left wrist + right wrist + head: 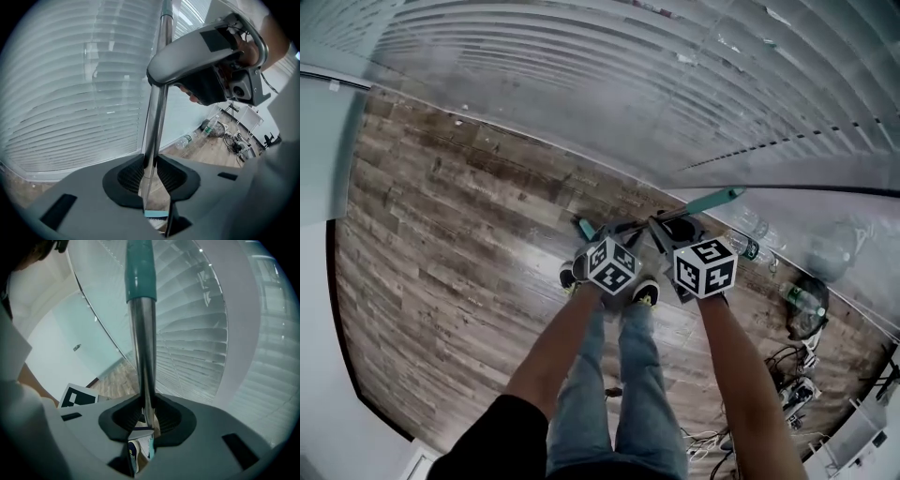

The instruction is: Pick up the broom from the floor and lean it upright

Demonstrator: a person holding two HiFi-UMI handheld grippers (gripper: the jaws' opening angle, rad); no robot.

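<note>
Broom [143, 357]: round shiny metal pole [156, 117], teal sleeve [139, 268]; ribbed black jaws clamp it.

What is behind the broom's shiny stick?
White window blinds stand behind the broom handle. The strip of blinds straight behind the handle is covered, so it cannot be seen.

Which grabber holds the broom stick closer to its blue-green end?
The right gripper: the teal grip starts just beyond its jaws. The left gripper clamps bare metal pole farther down.
</note>
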